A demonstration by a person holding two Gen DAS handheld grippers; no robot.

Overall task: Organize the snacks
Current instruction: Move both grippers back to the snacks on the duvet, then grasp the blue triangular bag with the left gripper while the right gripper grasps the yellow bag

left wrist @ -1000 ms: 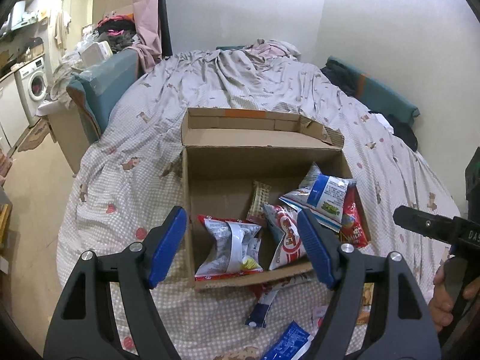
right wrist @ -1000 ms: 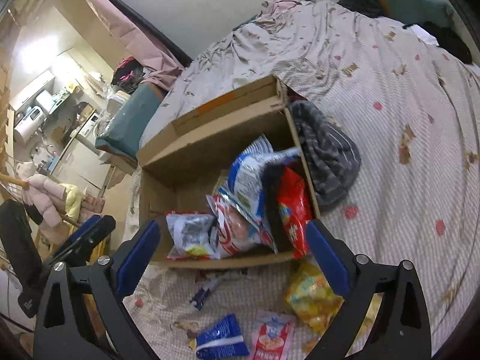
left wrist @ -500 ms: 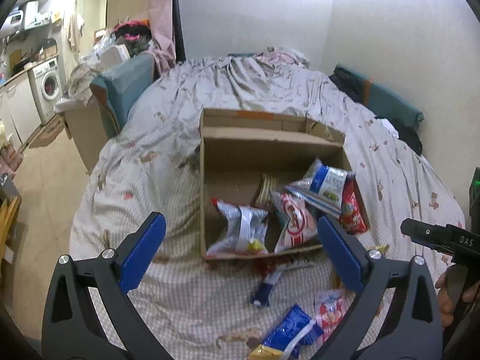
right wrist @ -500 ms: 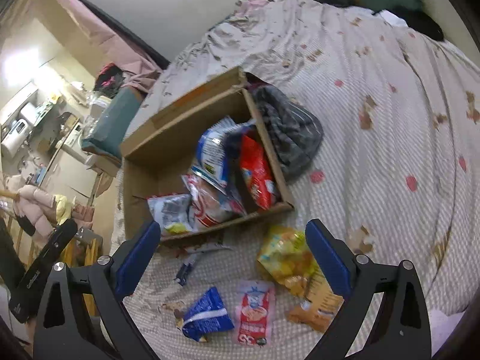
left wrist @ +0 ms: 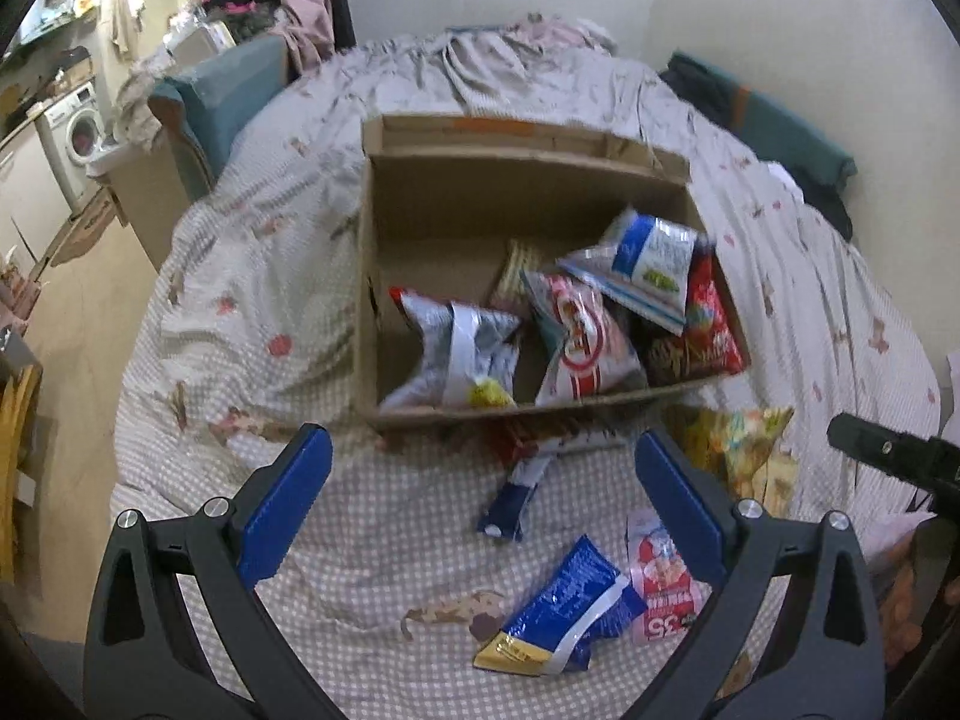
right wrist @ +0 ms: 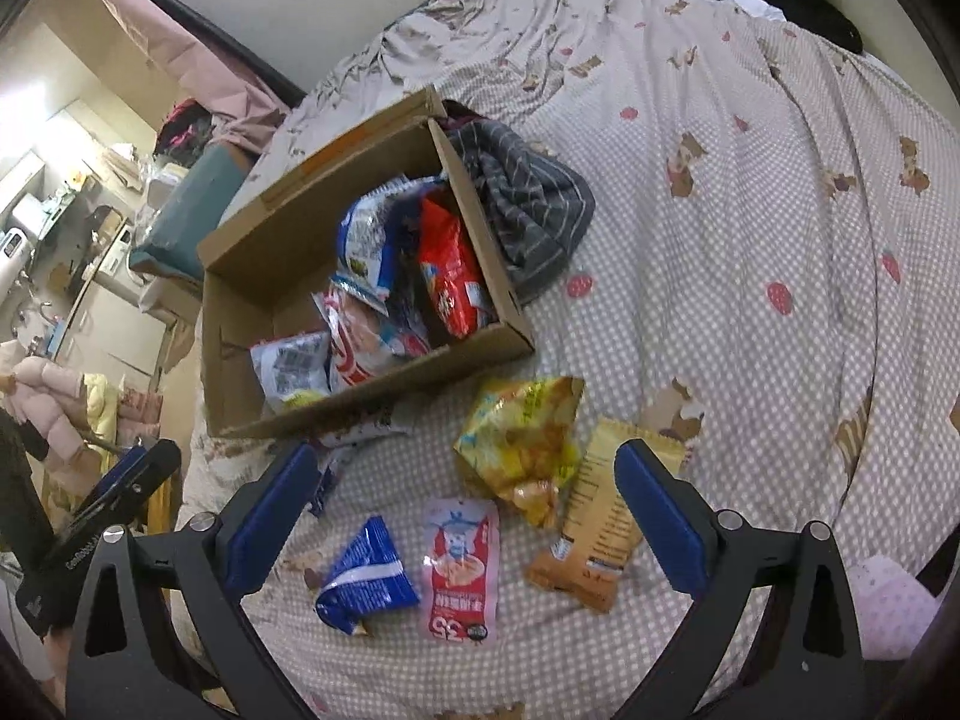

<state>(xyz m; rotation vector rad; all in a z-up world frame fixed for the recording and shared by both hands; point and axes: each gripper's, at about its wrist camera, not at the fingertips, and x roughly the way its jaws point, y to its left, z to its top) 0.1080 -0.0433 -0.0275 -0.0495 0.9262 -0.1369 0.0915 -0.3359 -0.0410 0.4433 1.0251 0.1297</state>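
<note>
An open cardboard box (left wrist: 420, 414) (right wrist: 372, 384) lies on the checked bedspread and holds several snack bags, among them a silver bag (left wrist: 462, 354) and a red bag (right wrist: 450, 276). In front of it lie loose packets: a blue packet (left wrist: 570, 606) (right wrist: 366, 576), a pink-red packet (left wrist: 660, 594) (right wrist: 461, 567), a yellow bag (right wrist: 522, 438) and a tan packet (right wrist: 594, 528). My left gripper (left wrist: 480, 450) hovers open above the bed in front of the box, gripping nothing. My right gripper (right wrist: 465, 459) hangs open over the loose packets, also empty.
A grey striped garment (right wrist: 528, 210) is bunched against the box's right side. The bed drops off to the floor on the left, where a teal cushion (left wrist: 228, 90) and a washing machine (left wrist: 75, 132) stand. Dark clothes (left wrist: 780, 120) lie along the wall.
The left jaws have spread from half closed to wide. Both grippers have drawn back from the box and tipped downward, so the loose packets in front now show.
</note>
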